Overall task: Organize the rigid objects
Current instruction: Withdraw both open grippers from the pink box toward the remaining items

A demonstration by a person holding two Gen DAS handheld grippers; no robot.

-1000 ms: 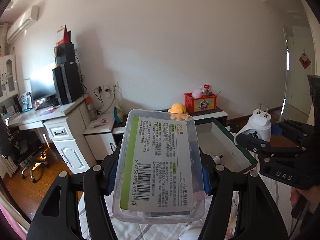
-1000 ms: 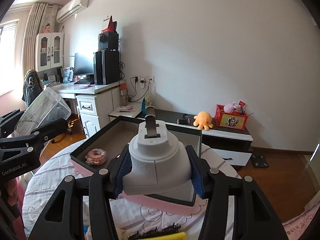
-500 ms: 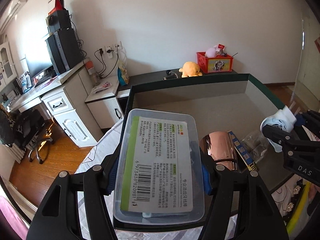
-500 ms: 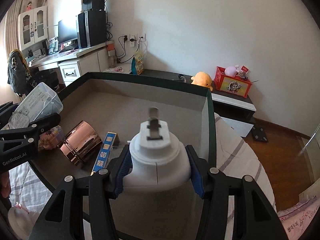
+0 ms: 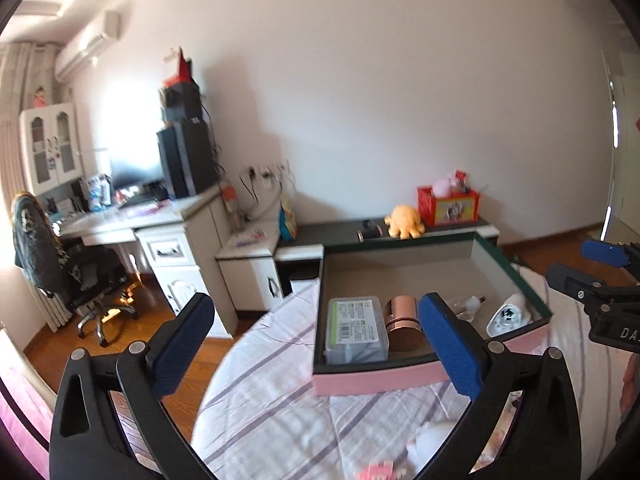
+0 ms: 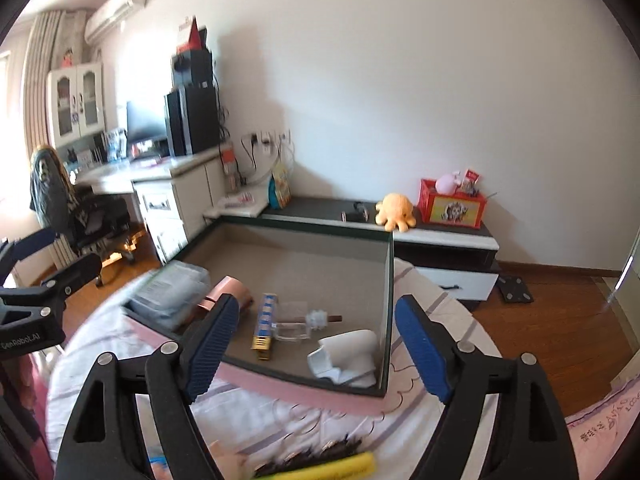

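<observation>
Both tongs, left gripper [image 5: 316, 344] and right gripper [image 6: 320, 344], have just sprung wide and empty; ahead of them the clear case [image 5: 356, 330] and white adapter [image 6: 346, 356] now lie in the box [image 5: 376, 376], two more items sorted.

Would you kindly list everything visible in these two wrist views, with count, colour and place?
storage box: 1, pink outside with dark rim, on the striped cloth
clear case: 1, transparent with green label, box left end
copper tin: 1, rose-copper, beside the case
blue carton: 1, blue and gold, box middle
plug adapter: 1, white, box right corner
plush octopus: 1, yellow, low cabinet
red box: 1, cabinet
left gripper: fingers open, empty
right gripper: fingers open, empty
</observation>
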